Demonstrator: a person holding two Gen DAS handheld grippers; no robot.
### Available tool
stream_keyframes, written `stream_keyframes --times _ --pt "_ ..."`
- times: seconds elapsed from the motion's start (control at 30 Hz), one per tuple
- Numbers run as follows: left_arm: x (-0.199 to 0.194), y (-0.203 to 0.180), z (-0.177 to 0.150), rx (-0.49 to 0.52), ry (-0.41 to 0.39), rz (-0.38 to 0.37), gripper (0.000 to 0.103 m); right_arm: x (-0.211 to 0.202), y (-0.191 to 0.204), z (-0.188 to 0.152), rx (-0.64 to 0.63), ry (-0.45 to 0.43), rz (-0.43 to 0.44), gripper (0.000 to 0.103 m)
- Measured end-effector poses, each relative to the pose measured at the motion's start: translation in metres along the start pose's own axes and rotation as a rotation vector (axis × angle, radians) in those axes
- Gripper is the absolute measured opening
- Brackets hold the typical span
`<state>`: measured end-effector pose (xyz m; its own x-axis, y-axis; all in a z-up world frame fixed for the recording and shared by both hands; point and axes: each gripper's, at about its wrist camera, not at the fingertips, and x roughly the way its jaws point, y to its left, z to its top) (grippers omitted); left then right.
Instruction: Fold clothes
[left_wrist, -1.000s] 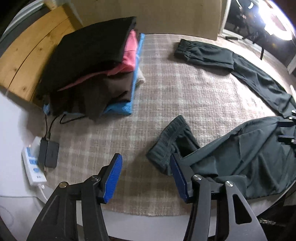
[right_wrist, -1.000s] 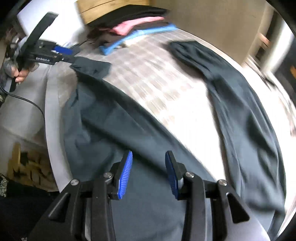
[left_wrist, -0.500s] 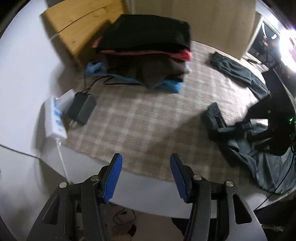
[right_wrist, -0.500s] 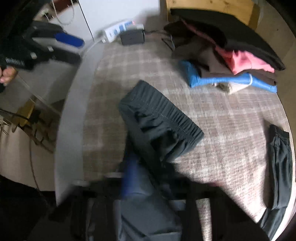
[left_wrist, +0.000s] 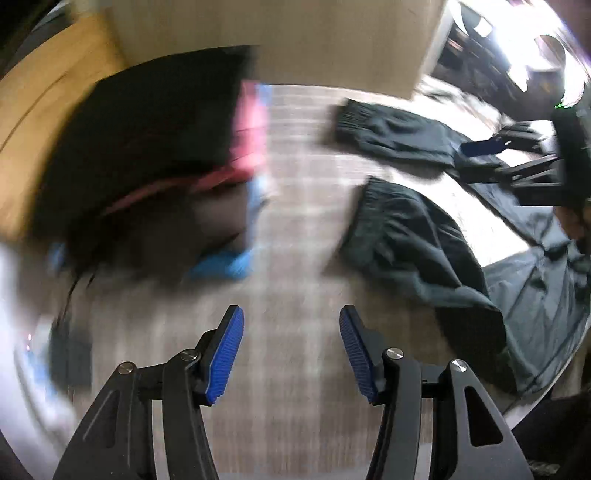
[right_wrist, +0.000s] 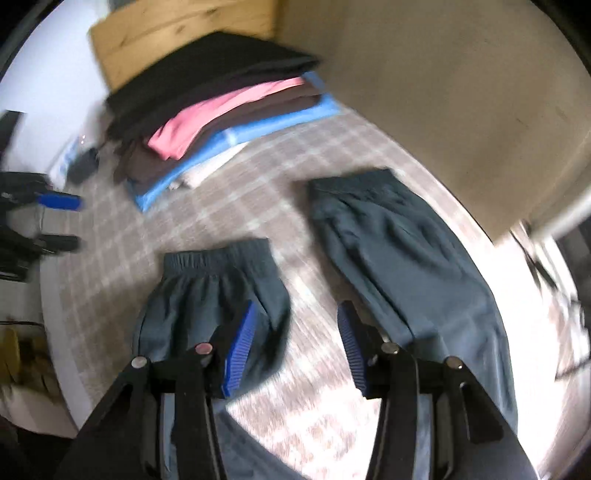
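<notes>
Hovering over the checked cloth (left_wrist: 295, 229), we hold the left gripper (left_wrist: 291, 349) with its blue pads (left_wrist: 226, 354) spread wide and nothing between them, only the plaid weave beneath. Our right gripper (right_wrist: 295, 345) likewise stands with its jaws apart, empty, poised just above the dark grey trousers (right_wrist: 402, 258), which lie spread on the cloth with both legs pointing away from us. One elastic cuff (right_wrist: 216, 258) sits just ahead of the right gripper's left finger, and the other leg (right_wrist: 388, 229) runs alongside its right finger, the two legs apart with bare cloth between them. From the left wrist we see those same trousers (left_wrist: 413, 236) off to the right, rumpled, with the right gripper (left_wrist: 491, 147) above them near the far leg. Beyond, against a wooden board (right_wrist: 177, 33), rests a stack of folded clothes (right_wrist: 221, 110): black on top, then pink, brown and blue. Much of the left view is smeared by motion blur, so we cannot make out the small items at the cloth's left edge
</notes>
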<state>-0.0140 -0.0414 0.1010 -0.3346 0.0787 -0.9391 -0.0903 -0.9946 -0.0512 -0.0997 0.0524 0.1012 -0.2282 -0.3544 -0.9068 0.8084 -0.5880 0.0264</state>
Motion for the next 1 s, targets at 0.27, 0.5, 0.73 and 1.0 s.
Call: stream_keyframes --times 0.27,0.5,0.73,1.0 --pt "0.064 -0.037 0.033 0.132 0.096 -0.022 0.053 -0.064 -0.016 -0.102 0.204 -0.053 0.014 0.045" --pt "0.073 -0.049 0.030 0.167 0.068 -0.036 0.035 -0.100 -0.048 -0.182 0.445 -0.069 -0.076 0.045" --pt "0.019 -0.012 -0.006 0.075 0.034 0.007 0.008 -0.110 -0.076 -0.227 0.653 -0.057 -0.117 0.045" --pt "-0.041 0.036 -0.052 -0.040 0.011 0.059 0.008 -0.118 -0.047 -0.255 0.667 -0.044 -0.124 0.045"
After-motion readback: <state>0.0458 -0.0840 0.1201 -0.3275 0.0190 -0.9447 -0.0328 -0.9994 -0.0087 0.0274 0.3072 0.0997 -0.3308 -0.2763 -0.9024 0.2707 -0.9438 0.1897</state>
